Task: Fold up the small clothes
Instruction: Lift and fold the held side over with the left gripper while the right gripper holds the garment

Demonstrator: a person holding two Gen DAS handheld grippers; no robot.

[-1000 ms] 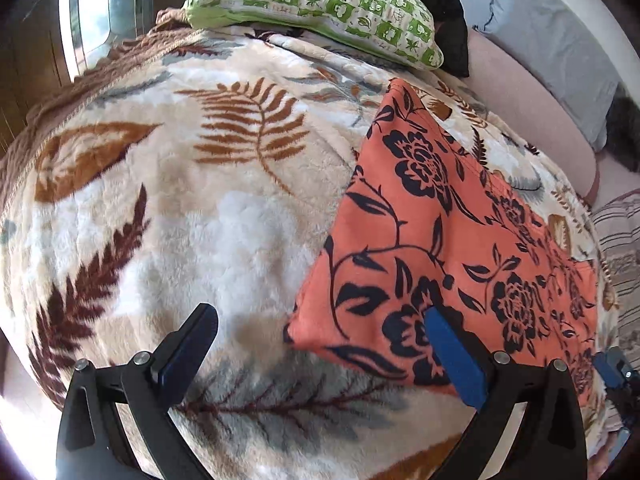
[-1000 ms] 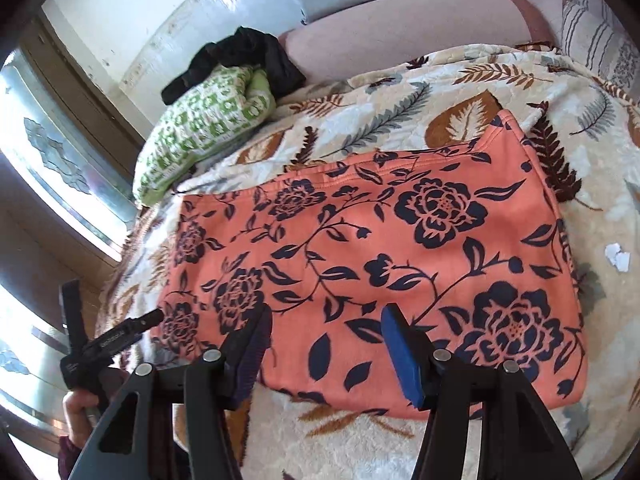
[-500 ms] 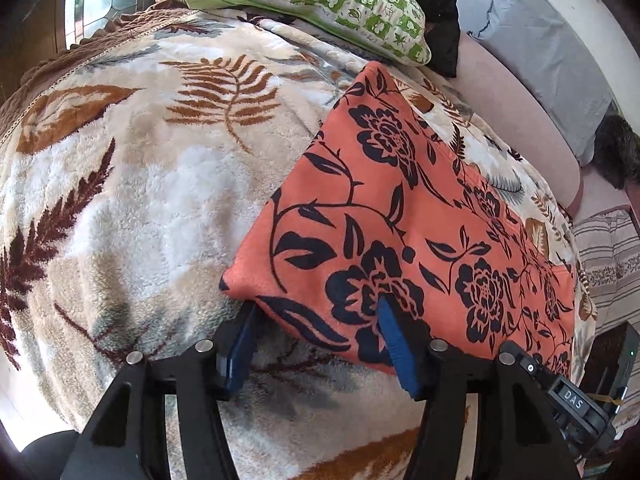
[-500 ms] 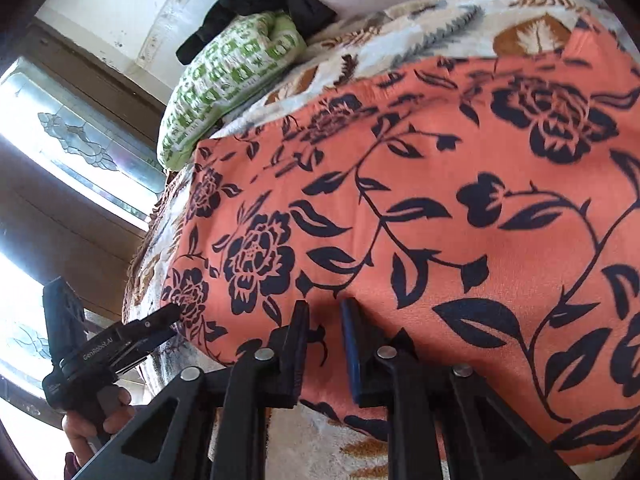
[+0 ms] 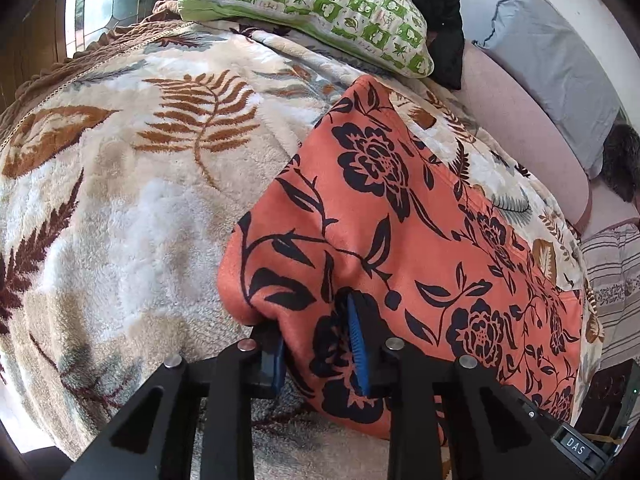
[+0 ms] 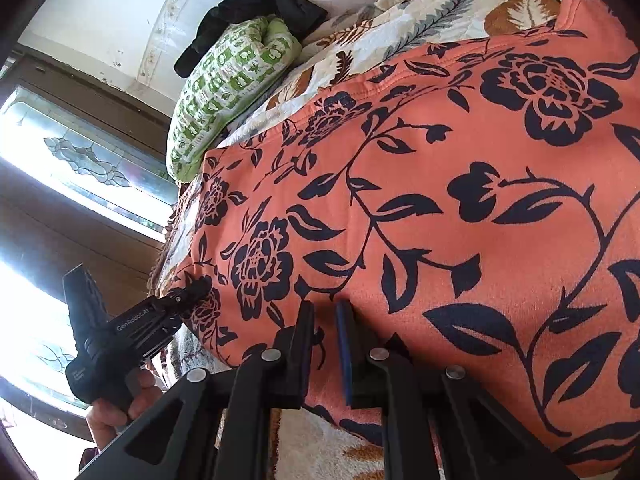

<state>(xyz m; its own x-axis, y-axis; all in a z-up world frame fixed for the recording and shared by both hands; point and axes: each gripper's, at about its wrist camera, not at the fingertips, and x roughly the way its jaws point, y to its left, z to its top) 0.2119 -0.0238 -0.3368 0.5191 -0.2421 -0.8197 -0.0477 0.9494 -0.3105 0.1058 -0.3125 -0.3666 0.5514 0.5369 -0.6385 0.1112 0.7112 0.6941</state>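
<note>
An orange garment with black flowers (image 5: pixel 400 220) lies spread on a leaf-patterned plush blanket (image 5: pixel 120 200). My left gripper (image 5: pixel 316 332) is at the garment's near left corner. Its jaws are closing, a raised fold of the cloth is bunched between the blue pads (image 5: pixel 356 344), and the pads press on it. In the right wrist view the same garment (image 6: pixel 440 200) fills the frame. My right gripper (image 6: pixel 324 320) is shut on a pinch of its near edge. The left gripper (image 6: pixel 192 292) also shows there, held by a hand (image 6: pixel 116 404) at the garment's far corner.
A green patterned pillow (image 5: pixel 312 4) and a heap of black clothing (image 5: pixel 436 8) lie at the blanket's far end. A grey pillow (image 5: pixel 552 52) leans on a pink cushion at the right. A bright window (image 6: pixel 80 160) is beyond the bed's left edge.
My left gripper moved onto the garment's corner and narrowed its jaws, bunching the cloth up. My right gripper dropped to the near edge, shut on it, then held still.
</note>
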